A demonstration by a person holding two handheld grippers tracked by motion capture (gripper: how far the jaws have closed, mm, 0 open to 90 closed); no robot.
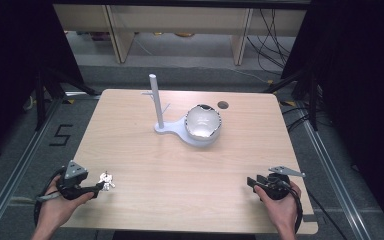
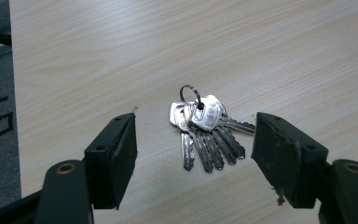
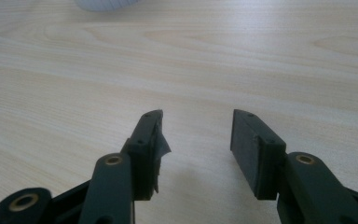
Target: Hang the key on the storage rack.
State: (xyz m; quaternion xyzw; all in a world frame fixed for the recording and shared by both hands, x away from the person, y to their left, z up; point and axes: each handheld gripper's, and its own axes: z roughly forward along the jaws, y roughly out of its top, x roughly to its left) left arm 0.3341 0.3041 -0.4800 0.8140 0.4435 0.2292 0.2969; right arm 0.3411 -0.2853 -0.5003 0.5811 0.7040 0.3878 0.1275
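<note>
Status: pickup not yet begun. Key bunch (image 2: 204, 133) flat on the surface (image 1: 180, 170) at its near left edge, between the parted jaws of the left tongs (image 2: 193, 149), untouched. Right tongs (image 3: 196, 135) parted, empty, low at the near right. White stand with upright post (image 1: 156, 102) and bowl (image 1: 203, 123) well apart, farther back. Remaining, presumably: clamp, lift, carry to stand.

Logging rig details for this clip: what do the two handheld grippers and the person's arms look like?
Both the left gripper and right gripper are black with brass-coloured rivets, flat rectangular pads, grey three-cornered top plates and trailing black cables. Forearms are bare; no sleeves visible.
</note>
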